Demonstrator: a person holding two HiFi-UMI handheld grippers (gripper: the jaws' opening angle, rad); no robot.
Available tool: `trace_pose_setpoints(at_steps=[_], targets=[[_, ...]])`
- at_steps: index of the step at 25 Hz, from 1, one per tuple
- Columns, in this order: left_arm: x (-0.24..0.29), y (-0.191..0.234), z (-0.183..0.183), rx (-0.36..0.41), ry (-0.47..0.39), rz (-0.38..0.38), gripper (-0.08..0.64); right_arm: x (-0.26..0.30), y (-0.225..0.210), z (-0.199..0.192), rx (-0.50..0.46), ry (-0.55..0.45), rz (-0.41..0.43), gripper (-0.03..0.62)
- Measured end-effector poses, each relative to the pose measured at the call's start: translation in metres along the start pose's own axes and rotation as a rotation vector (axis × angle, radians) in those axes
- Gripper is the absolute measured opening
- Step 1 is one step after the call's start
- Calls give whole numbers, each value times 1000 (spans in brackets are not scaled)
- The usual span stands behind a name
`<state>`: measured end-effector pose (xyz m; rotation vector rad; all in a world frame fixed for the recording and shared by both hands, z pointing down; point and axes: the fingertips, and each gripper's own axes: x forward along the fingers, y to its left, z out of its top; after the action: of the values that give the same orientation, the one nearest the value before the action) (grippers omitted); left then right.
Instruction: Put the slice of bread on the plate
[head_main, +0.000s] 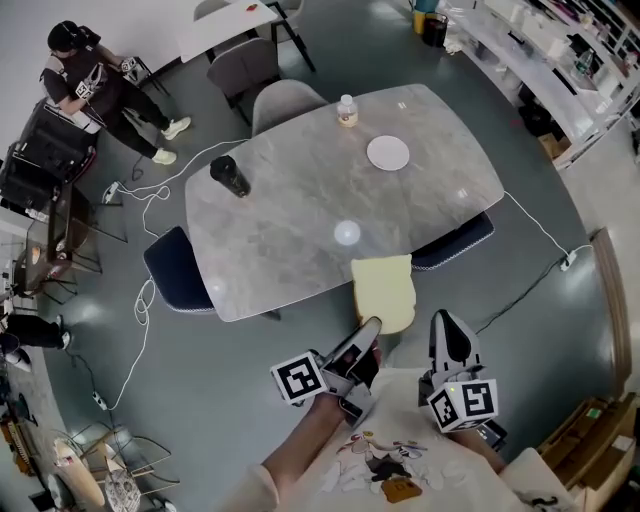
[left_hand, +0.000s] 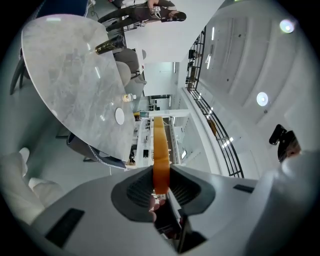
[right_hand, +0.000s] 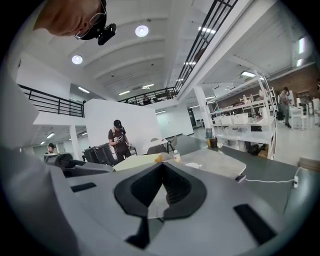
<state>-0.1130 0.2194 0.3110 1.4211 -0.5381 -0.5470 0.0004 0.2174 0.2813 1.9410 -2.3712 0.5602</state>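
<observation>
A pale yellow slice of bread (head_main: 383, 290) hangs over the near edge of the grey marble table (head_main: 290, 230), with my left gripper (head_main: 370, 328) shut on its near end. The left gripper view shows the slice edge-on as an orange crust (left_hand: 159, 150) clamped between the jaws of the left gripper (left_hand: 161, 172). The white plate (head_main: 388, 153) lies bare at the table's far right, also visible as the plate (left_hand: 119, 116) and the plate (right_hand: 192, 165). My right gripper (head_main: 445, 322) sits beside the left one, short of the table. The right gripper (right_hand: 162, 165) is shut with nothing in it.
A small bottle (head_main: 347, 110) stands at the far edge near the plate. A black tumbler (head_main: 229, 175) stands at the table's left. Chairs (head_main: 178, 270) surround the table. Cables (head_main: 150, 200) run over the floor. A person (head_main: 95, 85) sits far left. Shelves (head_main: 560, 60) line the right side.
</observation>
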Motion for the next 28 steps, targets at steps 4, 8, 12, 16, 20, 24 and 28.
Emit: trace_pose_setpoints(at_steps=[4, 8, 12, 16, 20, 24, 28], targets=[[3, 3, 10, -27, 20, -4, 95, 7, 9, -2, -12, 15, -8, 3], [9, 1, 17, -38, 27, -8, 95, 17, 8, 5, -12, 8, -22, 3], [18, 1, 25, -39, 20, -14, 95, 25, 2, 9, -2, -1, -27, 3], [38, 3, 31, -37, 3, -13, 95, 40, -14, 9, 10, 10, -21, 3], [58, 4, 50, -42, -11, -6, 95, 73, -22, 18, 0, 13, -7, 3], [89, 7, 72, -43, -14, 17, 95, 113, -40, 22, -12, 45, -24, 3], [130, 13, 80, -34, -9, 40, 95, 140, -69, 35, -20, 46, -6, 5]])
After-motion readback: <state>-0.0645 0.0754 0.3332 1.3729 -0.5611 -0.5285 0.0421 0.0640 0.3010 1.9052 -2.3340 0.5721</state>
